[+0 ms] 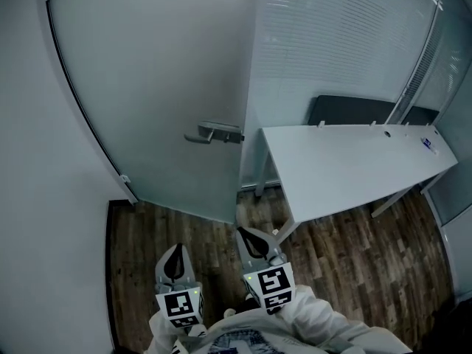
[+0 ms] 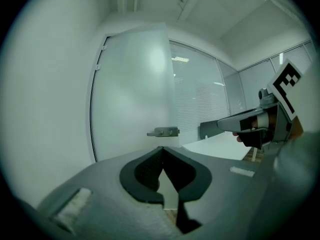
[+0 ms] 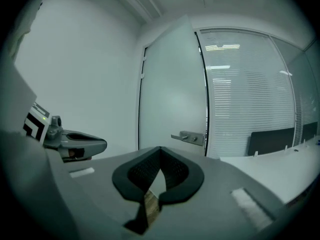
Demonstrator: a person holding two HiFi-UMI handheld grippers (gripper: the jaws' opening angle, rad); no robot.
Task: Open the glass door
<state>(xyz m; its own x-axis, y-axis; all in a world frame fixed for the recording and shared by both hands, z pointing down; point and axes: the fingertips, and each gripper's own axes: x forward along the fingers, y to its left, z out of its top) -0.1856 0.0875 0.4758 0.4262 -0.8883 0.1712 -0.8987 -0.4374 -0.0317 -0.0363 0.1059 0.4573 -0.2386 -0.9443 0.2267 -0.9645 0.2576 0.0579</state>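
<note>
Frosted glass door (image 1: 162,87) is closed. Its lever handle (image 1: 214,133) sits at the right edge, lever pointing left. White table (image 1: 354,161) is right of the handle, corner near the door edge. My right gripper (image 1: 254,243) is below the handle and well apart from it, jaws together, empty. My left gripper (image 1: 175,260) is lower-left of the handle, also closed on nothing.

My call: part the right jaws first, take the lever near its free end, press down and stay off the table corner. Can't tell if the door pushes or pulls.
</note>
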